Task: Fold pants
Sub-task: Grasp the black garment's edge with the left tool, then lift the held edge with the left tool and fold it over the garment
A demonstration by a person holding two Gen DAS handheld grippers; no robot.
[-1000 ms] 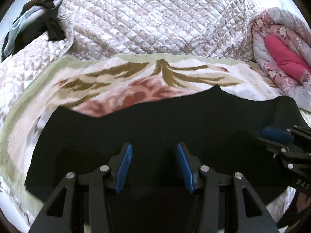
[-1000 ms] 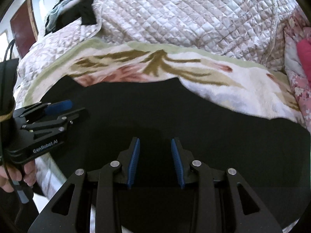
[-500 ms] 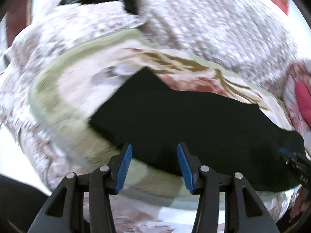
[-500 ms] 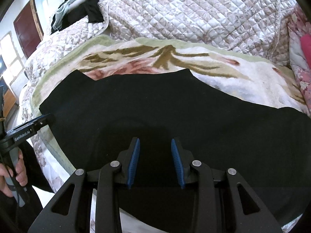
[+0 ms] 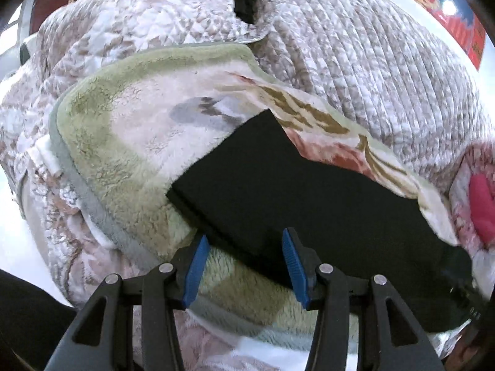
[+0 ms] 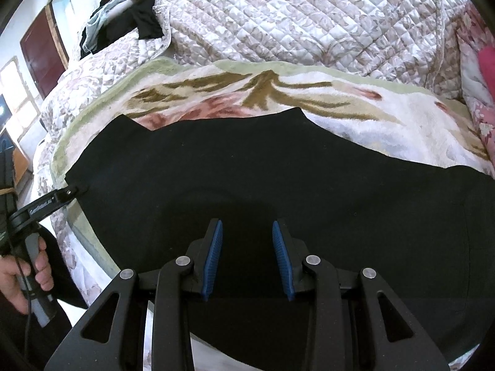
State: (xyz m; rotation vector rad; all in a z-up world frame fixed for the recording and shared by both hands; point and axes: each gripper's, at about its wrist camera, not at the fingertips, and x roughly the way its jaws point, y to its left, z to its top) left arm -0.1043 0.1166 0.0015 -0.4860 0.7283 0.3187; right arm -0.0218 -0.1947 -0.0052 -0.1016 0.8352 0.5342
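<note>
Black pants (image 6: 278, 170) lay flat across the floral fleece blanket (image 5: 130, 130) on the bed, filling the lower half of the right wrist frame. Left gripper (image 5: 244, 266), jaws open and empty, hung at the pants' near hem edge, lower centre of its frame. Right gripper (image 6: 247, 259), jaws open and holding nothing, hovered over the mid-cloth. Step looked like set-up for a fold, no edge gripped yet. Next move called for both jaws to pinch an edge, then carry it across. Quilted bedspread (image 6: 294, 21) sat behind.
</note>
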